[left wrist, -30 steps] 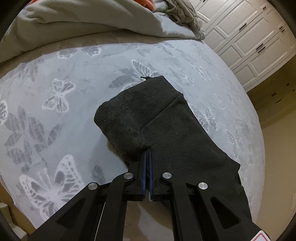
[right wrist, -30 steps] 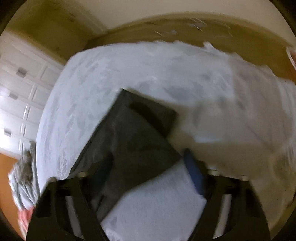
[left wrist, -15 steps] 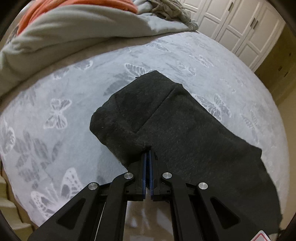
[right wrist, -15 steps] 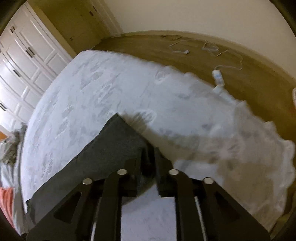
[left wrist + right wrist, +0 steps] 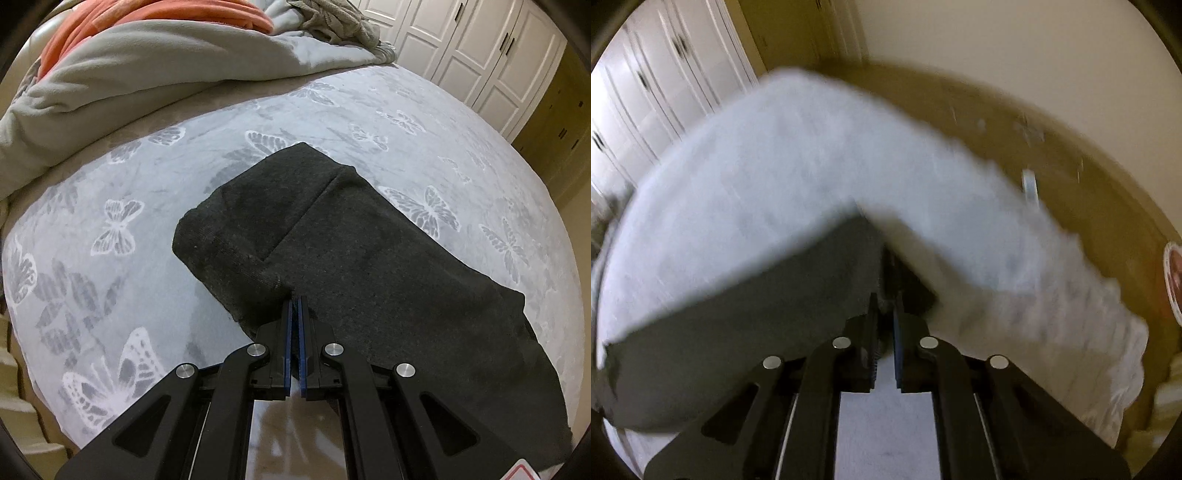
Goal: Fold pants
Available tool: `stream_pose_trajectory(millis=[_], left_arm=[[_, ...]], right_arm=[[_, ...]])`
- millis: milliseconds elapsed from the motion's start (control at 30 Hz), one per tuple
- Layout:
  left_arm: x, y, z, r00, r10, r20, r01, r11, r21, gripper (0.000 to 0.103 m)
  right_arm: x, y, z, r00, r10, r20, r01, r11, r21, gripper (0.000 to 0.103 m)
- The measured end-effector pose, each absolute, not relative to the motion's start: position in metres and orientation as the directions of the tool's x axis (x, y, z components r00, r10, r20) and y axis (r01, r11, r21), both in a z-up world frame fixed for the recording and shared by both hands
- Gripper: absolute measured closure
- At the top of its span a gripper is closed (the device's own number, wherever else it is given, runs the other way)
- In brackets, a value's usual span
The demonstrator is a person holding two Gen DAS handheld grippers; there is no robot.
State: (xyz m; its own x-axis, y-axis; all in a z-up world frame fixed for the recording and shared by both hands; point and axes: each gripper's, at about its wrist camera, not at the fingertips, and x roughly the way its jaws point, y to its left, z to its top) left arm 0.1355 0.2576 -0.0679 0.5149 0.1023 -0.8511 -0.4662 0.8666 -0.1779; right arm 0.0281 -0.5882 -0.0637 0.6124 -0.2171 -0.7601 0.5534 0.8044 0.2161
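the black two-finger left gripper (image 5: 294, 306) pinches the near edge of dark charcoal knit pants (image 5: 332, 236) spread on a pale grey butterfly-print bedspread (image 5: 110, 229).

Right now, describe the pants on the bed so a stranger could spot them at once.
Find the bed with the pale grey butterfly-print cover, the rumpled grey duvet heaped at its far side. In the middle lie the pants, a flat charcoal strip running toward the right. They are the only dark, unpatterned thing on the bed, and the left gripper pinches their near edge.
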Motion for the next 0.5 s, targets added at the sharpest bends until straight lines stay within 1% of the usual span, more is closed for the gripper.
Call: stream_pose_trajectory(millis=[33, 67, 100, 133, 167, 200, 233, 267, 333, 367, 400, 467, 500], left_arm=[[0.136, 0.258, -0.068, 0.513, 0.099, -0.853, -0.469, 0.865, -0.181, 0.102], [0.136, 0.258, -0.069, 0.512, 0.098, -0.854, -0.469, 0.864, -0.182, 0.102], [0.136, 0.258, -0.07, 0.509, 0.09, -0.856, -0.464, 0.866, -0.185, 0.102], [0.136, 0.258, -0.071, 0.506, 0.086, -0.858, -0.463, 0.867, -0.186, 0.1], [0.135, 0.258, -0.071, 0.504, 0.078, -0.86, -0.46, 0.867, -0.19, 0.091], [0.135, 0.259, -0.071, 0.505, 0.051, -0.862, -0.451, 0.867, -0.213, 0.078], [0.134, 0.258, -0.071, 0.51, 0.037, -0.859, -0.444, 0.867, -0.227, 0.075], [0.132, 0.258, -0.07, 0.514, 0.029, -0.857, -0.44, 0.867, -0.235, 0.073], [0.127, 0.255, -0.062, 0.531, 0.059, -0.845, -0.429, 0.879, -0.209, 0.073], [0.123, 0.253, -0.056, 0.545, 0.084, -0.834, -0.426, 0.885, -0.189, 0.073], [0.117, 0.248, -0.047, 0.571, 0.106, -0.814, -0.409, 0.897, -0.171, 0.073], [0.109, 0.239, -0.034, 0.607, 0.112, -0.786, -0.374, 0.914, -0.158, 0.072], [0.105, 0.232, -0.027, 0.631, 0.105, -0.768, -0.347, 0.924, -0.159, 0.066]], right_arm=[[0.024, -0.585, -0.049, 0.657, -0.235, -0.717, 0.539, 0.811, 0.229, 0.098], [0.021, -0.585, -0.042, 0.671, -0.261, -0.694, 0.544, 0.81, 0.221, 0.098], [0.022, -0.589, -0.051, 0.642, -0.293, -0.709, 0.571, 0.799, 0.188, 0.097], [0.025, -0.594, -0.067, 0.591, -0.294, -0.752, 0.596, 0.787, 0.161, 0.097], [0.028, -0.599, -0.084, 0.541, -0.275, -0.795, 0.615, 0.774, 0.15, 0.097], [0.03, -0.6, -0.097, 0.498, -0.257, -0.828, 0.625, 0.769, 0.137, 0.097], [0.03, -0.597, -0.096, 0.489, -0.273, -0.828, 0.621, 0.776, 0.111, 0.097], [0.032, -0.587, -0.083, 0.497, -0.316, -0.808, 0.607, 0.792, 0.064, 0.094], [0.03, -0.565, -0.055, 0.521, -0.403, -0.752, 0.597, 0.802, -0.016, 0.075], [0.029, -0.553, -0.044, 0.536, -0.435, -0.723, 0.592, 0.804, -0.045, 0.06], [0.027, -0.538, -0.033, 0.56, -0.451, -0.695, 0.574, 0.816, -0.067, 0.06], [0.028, -0.51, -0.02, 0.611, -0.404, -0.681, 0.506, 0.861, -0.057, 0.061], [0.03, -0.492, -0.017, 0.64, -0.338, -0.69, 0.448, 0.894, -0.023, 0.064]])
